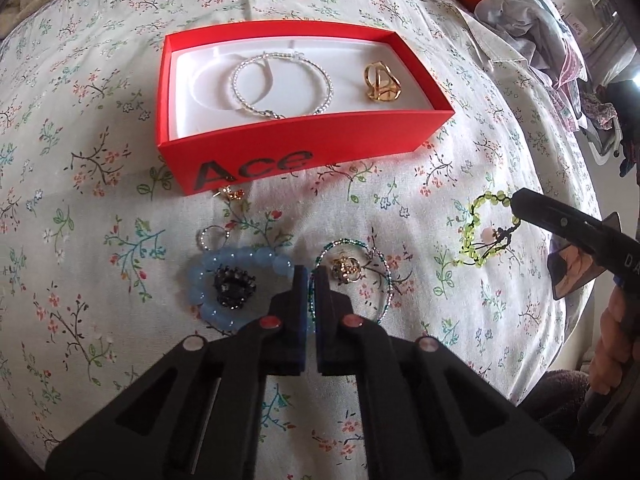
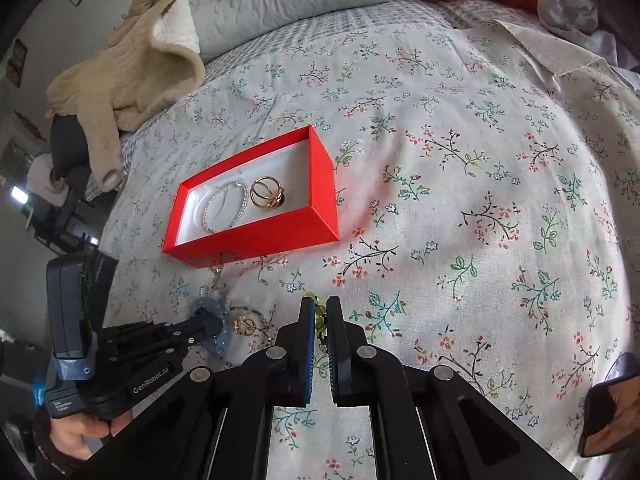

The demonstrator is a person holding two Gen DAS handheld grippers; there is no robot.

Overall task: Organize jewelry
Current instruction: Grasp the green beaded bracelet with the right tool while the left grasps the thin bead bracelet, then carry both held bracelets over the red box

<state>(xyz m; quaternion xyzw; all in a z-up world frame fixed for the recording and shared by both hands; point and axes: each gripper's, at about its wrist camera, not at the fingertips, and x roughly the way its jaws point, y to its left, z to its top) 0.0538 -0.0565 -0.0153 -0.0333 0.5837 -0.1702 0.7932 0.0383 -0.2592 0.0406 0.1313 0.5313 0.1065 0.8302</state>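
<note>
Red box (image 1: 280,152) sits at twelve o'clock in the left wrist view, holding a silver bracelet (image 1: 282,84) and gold ring (image 1: 381,82). Left gripper (image 1: 311,284) is clenched on a thin beaded bracelet (image 1: 384,276); a blue bracelet (image 1: 224,280) lies at nine o'clock of it.

Right wrist view: right gripper (image 2: 320,312) grasps the green bracelet (image 2: 320,314), the box (image 2: 280,236) at eleven o'clock.

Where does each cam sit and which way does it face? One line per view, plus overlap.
Left wrist: on the left gripper, low over the floral bedspread, facing the red box; shows its own fingers, nearly shut, and the right gripper at the green bead bracelet.
Right wrist: on the right gripper, facing the bedspread and pillows; shows the left gripper and the hand holding it.
Shared: box, silver bracelet, gold ring, blue bead bracelet.
</note>
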